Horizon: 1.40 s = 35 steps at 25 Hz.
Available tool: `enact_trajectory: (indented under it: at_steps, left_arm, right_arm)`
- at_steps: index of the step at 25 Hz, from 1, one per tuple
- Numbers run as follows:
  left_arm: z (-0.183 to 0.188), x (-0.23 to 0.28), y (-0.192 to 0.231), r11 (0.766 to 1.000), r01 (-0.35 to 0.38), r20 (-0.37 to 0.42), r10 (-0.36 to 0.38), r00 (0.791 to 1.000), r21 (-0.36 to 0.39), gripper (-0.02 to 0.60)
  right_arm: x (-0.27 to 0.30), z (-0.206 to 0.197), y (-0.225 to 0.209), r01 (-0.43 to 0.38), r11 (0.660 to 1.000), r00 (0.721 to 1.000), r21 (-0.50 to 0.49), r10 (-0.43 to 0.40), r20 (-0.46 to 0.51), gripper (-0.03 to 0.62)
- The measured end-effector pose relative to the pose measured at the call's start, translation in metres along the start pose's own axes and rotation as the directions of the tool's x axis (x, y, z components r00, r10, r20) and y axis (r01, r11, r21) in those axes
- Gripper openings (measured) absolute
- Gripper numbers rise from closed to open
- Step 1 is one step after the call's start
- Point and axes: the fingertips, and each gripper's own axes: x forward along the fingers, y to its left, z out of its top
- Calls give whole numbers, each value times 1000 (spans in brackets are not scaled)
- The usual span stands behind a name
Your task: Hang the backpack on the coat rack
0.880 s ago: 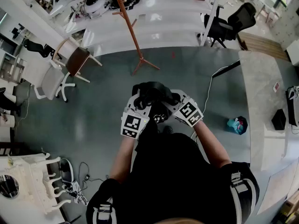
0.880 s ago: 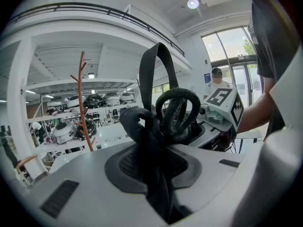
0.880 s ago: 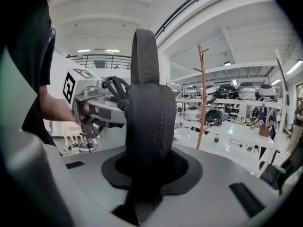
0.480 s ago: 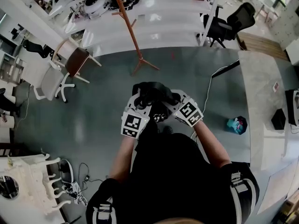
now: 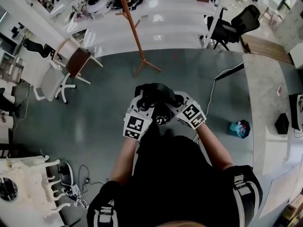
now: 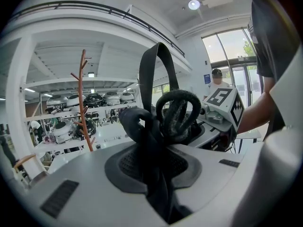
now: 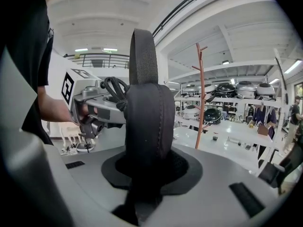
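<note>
Black fabric backpack [image 5: 154, 93] held by its straps, well apart from the tall reddish-brown wooden coat rack [image 5: 136, 34]
The left gripper [image 5: 143, 107] is clamped tight on a bunched black strap [image 6: 150, 143] and the right gripper [image 5: 174, 104] pinches the padded black shoulder strap [image 7: 146, 119]; the two sit side by side in front of the person with the bag between them over the grey floor [image 5: 94, 108], and the rack stands ahead beside the white shelves [image 5: 161, 27]

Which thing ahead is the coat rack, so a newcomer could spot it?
Look past the grey floor to the long white tables. Just in front of them stands the coat rack: a thin reddish-brown wooden pole with short pegs and splayed feet, unlike the chairs on either side.
</note>
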Motion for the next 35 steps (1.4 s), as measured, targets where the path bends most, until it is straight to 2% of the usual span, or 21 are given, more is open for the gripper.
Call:
enact_trajectory:
  at_steps: [16,35]
  left_arm:
    - [1,26,70,999,32,-9,-32,999,1,84]
    - [6,95,216,991,133,1,-133,991,18,84]
  right_arm:
    - [59,23,-39,34,999,999,36,-34,-9,123]
    - [180,71,-130,132,988,991,81,-131,-21,123]
